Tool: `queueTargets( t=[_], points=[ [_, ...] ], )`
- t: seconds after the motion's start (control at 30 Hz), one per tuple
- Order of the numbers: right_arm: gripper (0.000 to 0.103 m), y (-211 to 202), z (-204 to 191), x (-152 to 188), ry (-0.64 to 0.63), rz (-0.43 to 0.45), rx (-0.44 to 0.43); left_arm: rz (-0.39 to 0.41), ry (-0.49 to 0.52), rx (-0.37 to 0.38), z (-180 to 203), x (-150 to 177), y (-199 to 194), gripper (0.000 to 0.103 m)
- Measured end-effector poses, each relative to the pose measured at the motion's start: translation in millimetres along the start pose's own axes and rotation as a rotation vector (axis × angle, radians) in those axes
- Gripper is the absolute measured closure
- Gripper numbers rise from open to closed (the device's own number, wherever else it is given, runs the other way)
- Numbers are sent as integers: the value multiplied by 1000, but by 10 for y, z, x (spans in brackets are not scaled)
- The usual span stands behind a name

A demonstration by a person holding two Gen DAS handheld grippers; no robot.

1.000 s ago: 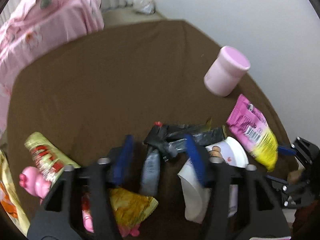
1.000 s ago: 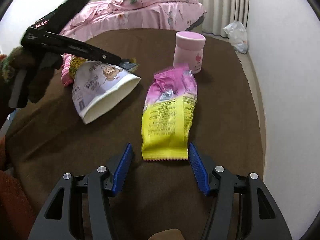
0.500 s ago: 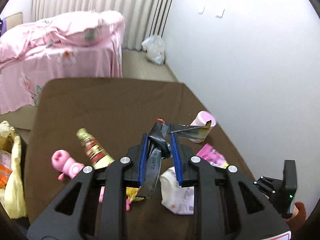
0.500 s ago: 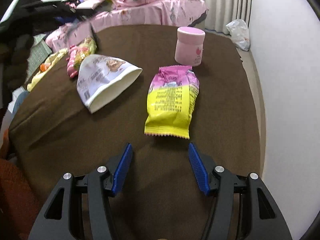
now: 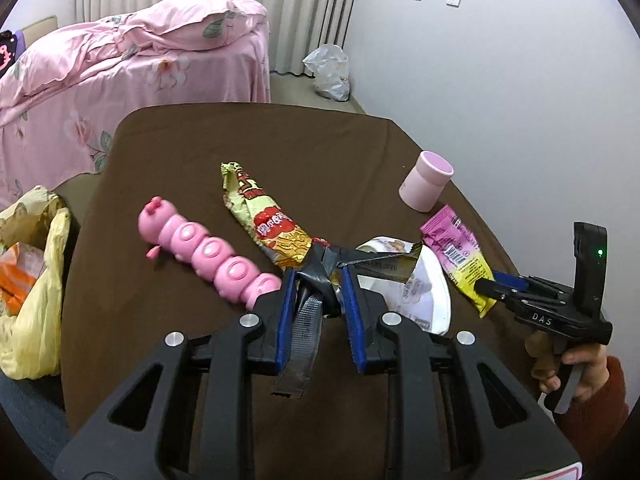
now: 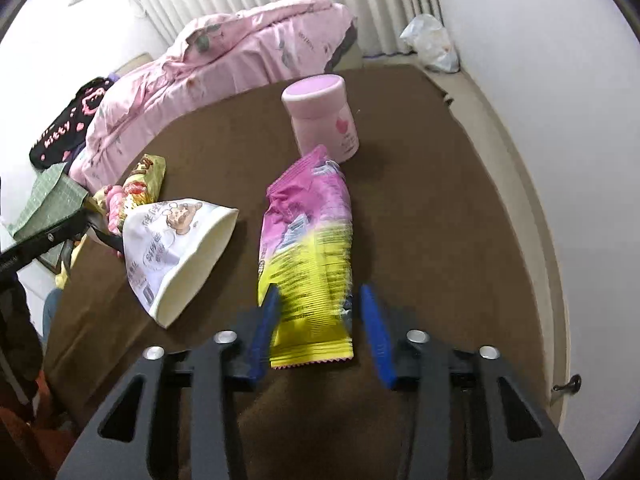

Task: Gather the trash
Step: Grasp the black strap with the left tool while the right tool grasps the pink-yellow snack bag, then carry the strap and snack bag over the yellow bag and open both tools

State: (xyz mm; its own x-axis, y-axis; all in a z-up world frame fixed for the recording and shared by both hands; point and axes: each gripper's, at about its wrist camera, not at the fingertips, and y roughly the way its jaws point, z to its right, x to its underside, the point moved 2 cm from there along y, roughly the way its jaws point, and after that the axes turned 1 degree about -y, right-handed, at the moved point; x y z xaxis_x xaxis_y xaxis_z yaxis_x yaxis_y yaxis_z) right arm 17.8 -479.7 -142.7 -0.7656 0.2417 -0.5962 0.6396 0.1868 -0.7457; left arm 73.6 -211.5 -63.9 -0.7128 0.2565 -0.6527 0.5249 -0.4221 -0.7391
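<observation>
Far to the left of the left gripper's fingers, off the table edge, a yellow plastic bag (image 5: 30, 312) sits open with orange packaging inside. Nearer, ahead and left of the fingers, a pink toy of linked pig faces (image 5: 204, 254) lies on the brown table (image 5: 240, 148), its near end just beside the left blue pad. Ahead of the pads lies a green-and-red noodle packet (image 5: 264, 220), its near end close to the fingertips.

The left gripper (image 5: 318, 300) is clenched on a crumpled dark silver wrapper (image 5: 316, 276), held above the table; one strip hangs down between the fingers and a foil flap sticks out to the right past the right pad. Behind that flap, right of the fingers, a white snack bag (image 5: 420, 288) lies with its open mouth towards the right.

Further right lies a pink-and-yellow packet (image 5: 460, 256), and beyond it a pink lidded jar (image 5: 426, 182) stands upright near the wall. The right gripper (image 6: 318, 312), held by a hand (image 5: 576, 368) in a reddish sleeve, has just been closing, and the yellow end of the packet lies between its blue fingers (image 6: 376, 336). The left pad touches the packet's edge; a narrow gap shows at the right pad, so it is not yet gripped. The view is motion-blurred here.
</observation>
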Motion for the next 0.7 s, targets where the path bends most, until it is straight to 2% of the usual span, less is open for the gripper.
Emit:
queueTargets(
  t=[0.17, 0.37, 0.47, 0.7],
  points=[
    [90, -179, -129, -27, -41, 64, 4, 16, -20, 0, -61, 41, -94, 81],
    [90, -466, -284, -87, -83, 124, -7, 75, -8, -8, -35, 1, -323, 81],
    [90, -625, -485, -153, -149, 171, -1, 120, 6, -19, -30, -25, -488, 81],
    [90, -830, -1048, -317, -289, 238, -60, 205, 5, -61, -173, -41, -876, 81]
  ],
)
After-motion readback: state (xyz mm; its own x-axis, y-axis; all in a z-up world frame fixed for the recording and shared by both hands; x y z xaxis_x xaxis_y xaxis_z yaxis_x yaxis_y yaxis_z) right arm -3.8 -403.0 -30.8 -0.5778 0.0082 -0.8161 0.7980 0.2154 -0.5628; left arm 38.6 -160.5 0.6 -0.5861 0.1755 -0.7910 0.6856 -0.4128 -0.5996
